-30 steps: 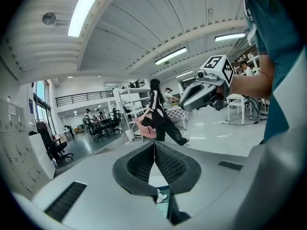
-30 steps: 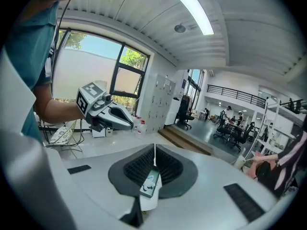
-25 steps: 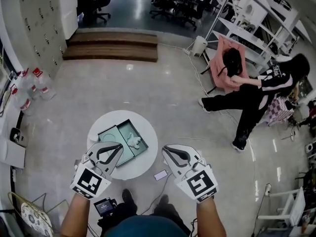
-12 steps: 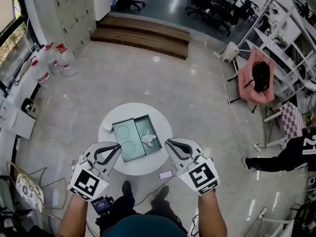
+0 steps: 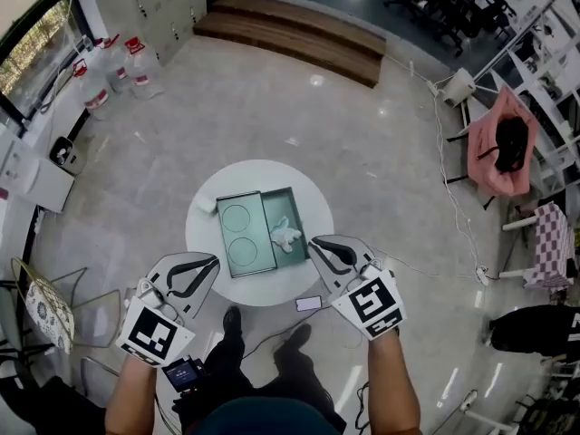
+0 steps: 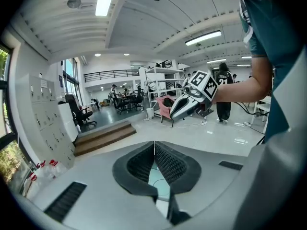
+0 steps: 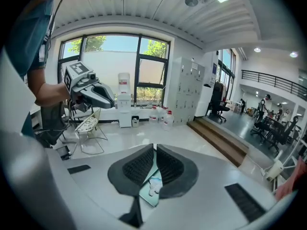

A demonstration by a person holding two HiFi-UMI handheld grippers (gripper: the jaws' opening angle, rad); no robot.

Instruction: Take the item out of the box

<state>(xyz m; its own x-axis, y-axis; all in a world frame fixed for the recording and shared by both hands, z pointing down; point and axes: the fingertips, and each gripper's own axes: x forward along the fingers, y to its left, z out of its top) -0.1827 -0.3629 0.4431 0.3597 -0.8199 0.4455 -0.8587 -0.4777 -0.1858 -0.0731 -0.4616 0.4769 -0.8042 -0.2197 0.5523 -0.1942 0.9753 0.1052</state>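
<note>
A teal box (image 5: 294, 205) lies open on a small round white table (image 5: 258, 285), its lid (image 5: 245, 234) flat to the left. A small white item (image 5: 286, 235) rests inside the box's right half; it also shows between the jaws in the right gripper view as the white item (image 7: 153, 188). My left gripper (image 5: 211, 261) hovers shut over the table's near-left edge, empty. My right gripper (image 5: 314, 244) hovers shut at the near-right edge, just right of the box, holding nothing. Each gripper view shows the other gripper raised in the air.
A phone (image 5: 309, 304) lies on the floor by the table. Water jugs (image 5: 113, 66) stand by the lockers at the far left. Wooden steps (image 5: 299, 33) lie beyond. A pink chair (image 5: 504, 139) is at the right, a patterned chair (image 5: 41, 311) at the near left.
The head view has swung round: the table and box have shifted up and right in frame, and the person in black has slid to the lower right. Both grippers stay shut near the table.
</note>
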